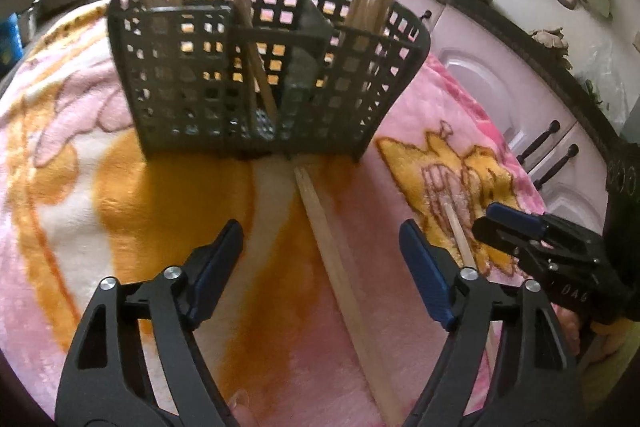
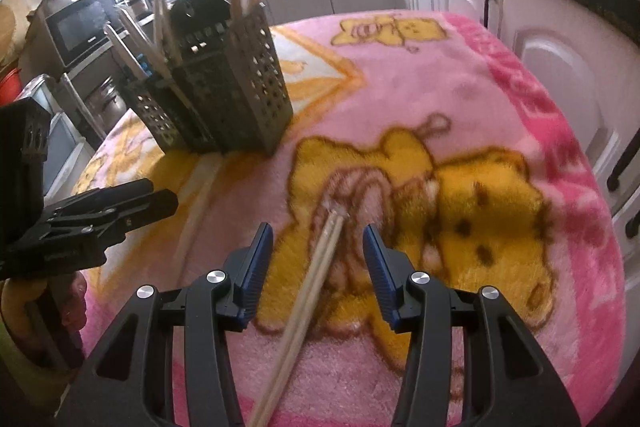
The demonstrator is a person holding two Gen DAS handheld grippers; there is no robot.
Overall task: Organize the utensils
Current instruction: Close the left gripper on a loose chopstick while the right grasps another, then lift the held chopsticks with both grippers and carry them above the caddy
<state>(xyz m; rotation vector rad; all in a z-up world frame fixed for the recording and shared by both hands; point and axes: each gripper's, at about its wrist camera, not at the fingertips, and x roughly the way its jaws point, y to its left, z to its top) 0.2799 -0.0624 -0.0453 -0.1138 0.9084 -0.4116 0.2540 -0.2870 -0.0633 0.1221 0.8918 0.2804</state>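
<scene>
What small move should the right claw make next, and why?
Probably close the right claw on the chopsticks. Its jaws stand open on either side of the pair, which lies on the blanket, outside the basket.

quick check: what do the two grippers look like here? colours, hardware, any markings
Both match: black plastic frames with triangular cut-outs, silver round screw heads at the finger joints, blue ribbed pads on the fingers. The left gripper and right gripper show no cables. The right one's body carries pale embossed characters, too small to read reliably. No sleeves visible.
</scene>
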